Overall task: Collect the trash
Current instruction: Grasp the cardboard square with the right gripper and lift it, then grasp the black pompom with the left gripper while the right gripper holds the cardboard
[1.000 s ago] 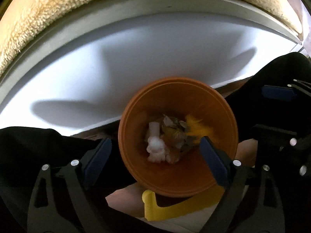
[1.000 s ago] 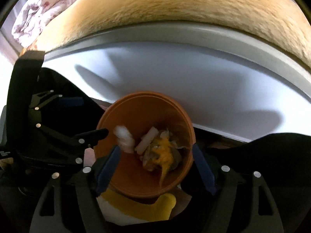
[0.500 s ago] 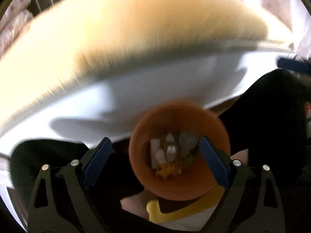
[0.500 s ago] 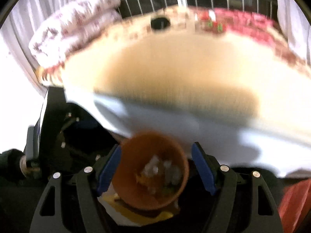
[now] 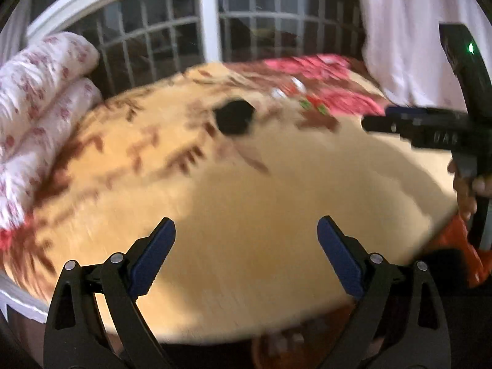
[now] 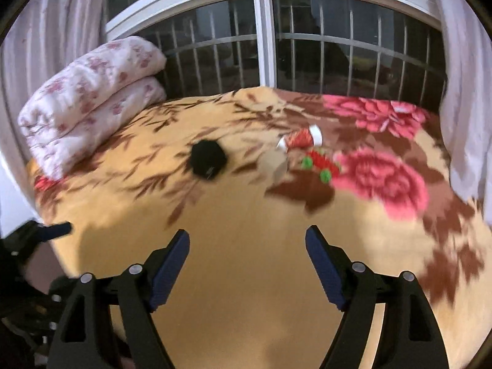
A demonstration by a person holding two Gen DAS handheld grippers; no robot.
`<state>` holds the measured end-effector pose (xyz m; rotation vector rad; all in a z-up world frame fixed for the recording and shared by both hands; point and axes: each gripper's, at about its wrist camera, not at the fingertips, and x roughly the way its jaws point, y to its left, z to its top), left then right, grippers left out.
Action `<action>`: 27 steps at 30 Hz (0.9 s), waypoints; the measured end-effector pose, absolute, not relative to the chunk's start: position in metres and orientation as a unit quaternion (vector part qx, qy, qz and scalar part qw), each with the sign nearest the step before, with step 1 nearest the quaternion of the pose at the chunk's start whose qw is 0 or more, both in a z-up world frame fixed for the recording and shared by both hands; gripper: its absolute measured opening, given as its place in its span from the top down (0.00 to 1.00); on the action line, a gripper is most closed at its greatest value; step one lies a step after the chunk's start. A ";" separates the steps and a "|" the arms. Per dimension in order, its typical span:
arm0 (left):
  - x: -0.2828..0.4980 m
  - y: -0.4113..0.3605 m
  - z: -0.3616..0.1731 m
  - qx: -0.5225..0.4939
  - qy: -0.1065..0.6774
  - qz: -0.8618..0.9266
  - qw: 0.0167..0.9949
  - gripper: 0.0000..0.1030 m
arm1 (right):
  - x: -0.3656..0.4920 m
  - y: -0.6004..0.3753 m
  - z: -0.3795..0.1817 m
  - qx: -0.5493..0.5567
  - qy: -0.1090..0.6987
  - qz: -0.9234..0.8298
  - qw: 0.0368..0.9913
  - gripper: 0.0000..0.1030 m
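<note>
You are holding both grippers over the bed, and neither is carrying anything: the left gripper (image 5: pixel 246 256) is showing its blue pads spread wide with only blanket between them, and the right gripper (image 6: pixel 247 266) is standing equally wide apart and empty. Trash is still lying out ahead of you: a crumpled black wad (image 6: pixel 208 160) is sitting mid-bed, a red-and-white paper cup (image 6: pixel 303 137) is lying on its side to the right of it, and a red wrapper with green spots (image 6: pixel 321 164) is lying just beside the cup, nearer you. Judging from this, collection is not finished; at least these three pieces are waiting, all well apart from either tool. An orange rim is showing blurred at the bottom edge of the left view; what it belongs to cannot be told. The surface is a plush tan blanket (image 6: pixel 246 221) with brown leaves and pink flowers, likely soft and yielding under a pinch. A folded floral quilt (image 6: pixel 89 98) is stacked at the far left corner, a barred window (image 6: pixel 264 43) is running behind the bed, dark outside, and pale curtains are hanging at both sides.
</note>
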<state>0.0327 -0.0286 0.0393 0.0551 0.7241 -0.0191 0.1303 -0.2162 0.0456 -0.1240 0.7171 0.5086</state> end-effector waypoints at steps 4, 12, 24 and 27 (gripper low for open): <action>0.081 -0.009 0.045 -0.002 0.343 0.014 0.939 0.11 | 0.186 -0.194 0.037 -0.058 0.353 0.227 0.906 0.26; 0.145 0.009 0.012 -0.018 0.381 0.048 0.923 0.11 | 0.272 -0.154 -0.003 -0.051 0.404 0.182 0.895 0.26; 0.150 0.013 -0.013 -0.046 0.409 0.038 0.911 0.11 | 0.312 -0.151 -0.031 0.013 0.456 0.100 0.884 0.56; 0.150 0.013 -0.014 -0.046 0.409 0.039 0.910 0.11 | 0.302 -0.160 -0.025 0.031 0.447 0.112 0.887 0.56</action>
